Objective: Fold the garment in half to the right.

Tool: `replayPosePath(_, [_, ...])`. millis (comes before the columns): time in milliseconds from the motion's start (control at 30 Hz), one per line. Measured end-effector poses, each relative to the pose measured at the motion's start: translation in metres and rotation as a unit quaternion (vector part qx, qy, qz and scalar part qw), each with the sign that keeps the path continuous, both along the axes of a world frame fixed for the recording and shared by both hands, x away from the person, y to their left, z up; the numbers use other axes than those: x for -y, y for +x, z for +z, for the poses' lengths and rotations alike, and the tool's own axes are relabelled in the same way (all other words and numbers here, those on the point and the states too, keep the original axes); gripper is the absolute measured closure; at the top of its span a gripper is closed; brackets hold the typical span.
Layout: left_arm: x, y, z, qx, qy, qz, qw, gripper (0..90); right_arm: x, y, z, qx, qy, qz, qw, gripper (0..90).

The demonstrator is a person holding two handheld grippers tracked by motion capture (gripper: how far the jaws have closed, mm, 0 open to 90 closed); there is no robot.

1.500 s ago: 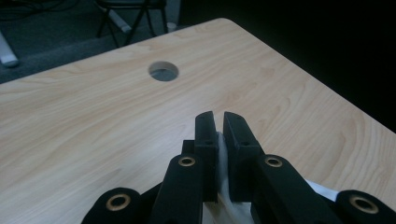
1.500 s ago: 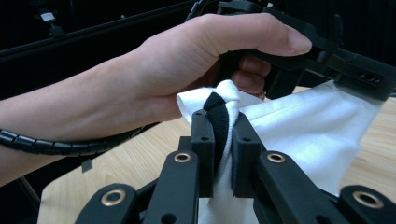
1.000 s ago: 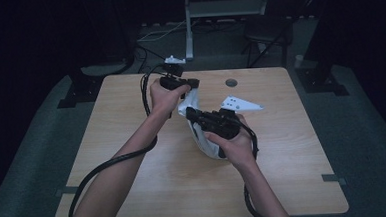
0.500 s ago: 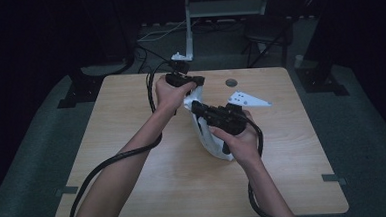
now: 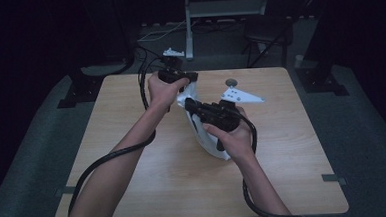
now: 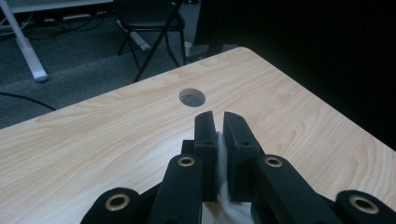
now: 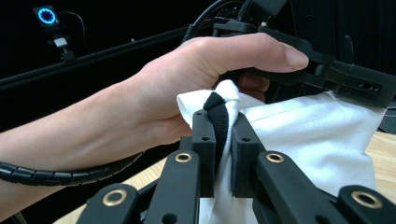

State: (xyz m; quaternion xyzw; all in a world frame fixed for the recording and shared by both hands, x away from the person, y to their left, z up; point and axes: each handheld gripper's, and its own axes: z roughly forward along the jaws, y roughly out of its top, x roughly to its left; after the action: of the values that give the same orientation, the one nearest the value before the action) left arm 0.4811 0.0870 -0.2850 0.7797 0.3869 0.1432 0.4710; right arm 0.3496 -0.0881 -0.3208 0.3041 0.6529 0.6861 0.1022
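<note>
The white cloth [image 5: 208,132] is hanging bunched above the middle of the wooden table [image 5: 135,191], stretched between my 2 grippers. My right gripper [image 7: 219,123] is pinching a fold of it together with a black trim [image 7: 217,112], jaws pressed tight on the fabric. My left gripper [image 6: 223,135] is clamping another bit of the cloth, white showing between its jaws, just beyond the right one. A round hole [image 6: 192,97] is sitting in the tabletop ahead

Bare table [image 5: 150,186] all round — white cloth [image 5: 210,137] mid-table, lone obstacle.
</note>
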Motion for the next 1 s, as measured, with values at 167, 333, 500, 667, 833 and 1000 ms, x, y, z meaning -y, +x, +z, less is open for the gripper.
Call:
replayPosePath(167, [0.0,0.0,-0.003,-0.004,0.008,0.0,1.0,84.8,-0.001,0.0,-0.003,-0.003,-0.001,-0.002,1.0,83.4])
replayPosePath(333, [0.014,0.0,-0.013,-0.01,0.018,-0.013,0.9997,84.8,0.011,-0.004,-0.012,-0.013,-0.009,-0.011,0.9998,83.4])
replayPosePath(500, [0.03,-0.001,-0.02,-0.011,0.02,-0.026,0.9994,84.6,0.029,-0.008,-0.021,-0.019,-0.017,-0.025,0.9994,83.4])
replayPosePath(667, [0.039,-0.001,-0.023,-0.013,0.023,-0.03,0.9992,84.6,0.05,-0.013,-0.029,-0.026,-0.012,-0.043,0.9987,83.3])
replayPosePath(833, [0.052,-0.002,-0.028,-0.015,0.032,-0.041,0.9985,84.7,0.062,-0.018,-0.037,-0.032,-0.012,-0.051,0.9981,83.4])
replayPosePath(1000, [0.062,-0.001,-0.034,-0.019,0.039,-0.048,0.9979,84.7,0.073,-0.022,-0.043,-0.036,-0.011,-0.064,0.9973,83.3])
